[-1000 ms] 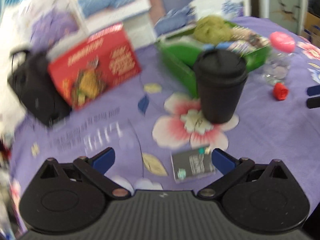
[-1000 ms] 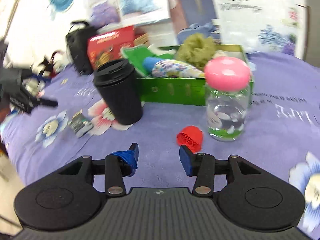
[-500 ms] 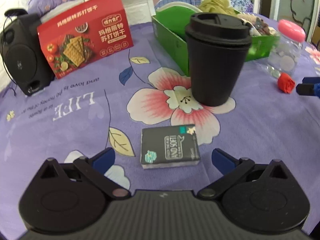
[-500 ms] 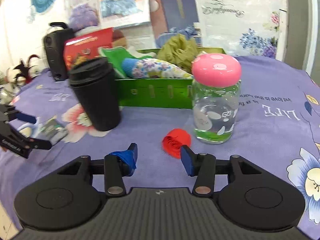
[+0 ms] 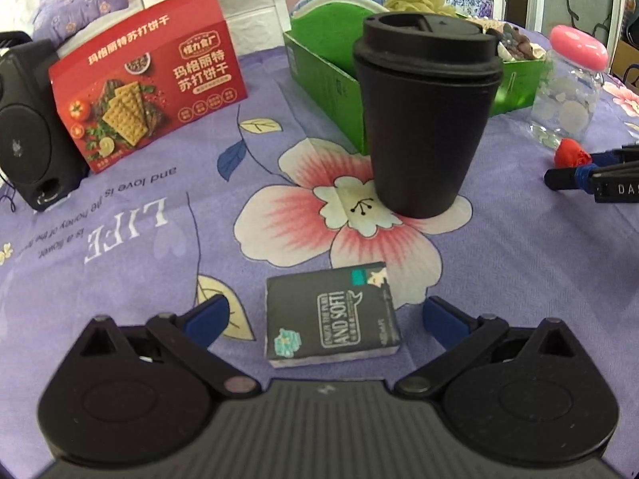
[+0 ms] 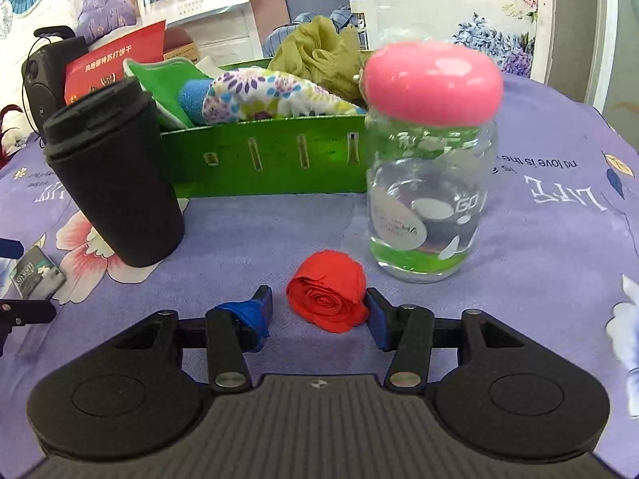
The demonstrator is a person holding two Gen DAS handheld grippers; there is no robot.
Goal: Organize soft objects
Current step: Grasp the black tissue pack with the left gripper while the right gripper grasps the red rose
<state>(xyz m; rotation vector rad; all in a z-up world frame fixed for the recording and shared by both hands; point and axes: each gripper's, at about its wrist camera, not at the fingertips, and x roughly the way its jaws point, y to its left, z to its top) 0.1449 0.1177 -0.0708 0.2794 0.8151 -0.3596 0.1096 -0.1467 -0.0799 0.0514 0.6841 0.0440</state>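
The green box [image 6: 279, 159] at the back of the worktop [image 6: 539, 239] already holds several soft things: a flowered cloth [image 6: 275, 97], a blue sponge-like piece [image 6: 193, 97] and an olive mesh puff [image 6: 319, 52], so part of the sorting looks done. Two soft things lie outside it. The red fabric rose [image 6: 327, 297] lies on the purple cloth between the fingers of the right hand-held gripper [image 6: 319, 311]; the jaws are apart, the right pad seems just at the rose and the left pad has a gap, so nothing is grasped yet. The tissue pack [image 5: 333, 315] lies flat before the left hand-held gripper [image 5: 325, 319], whose jaws stand wide, released, on both sides of it. In my judgement both things must be closed on, lifted and carried into the box, past the black cup [image 5: 425, 119] and the glass jar [image 6: 429, 183] with the pink lid, which are hard and stay out
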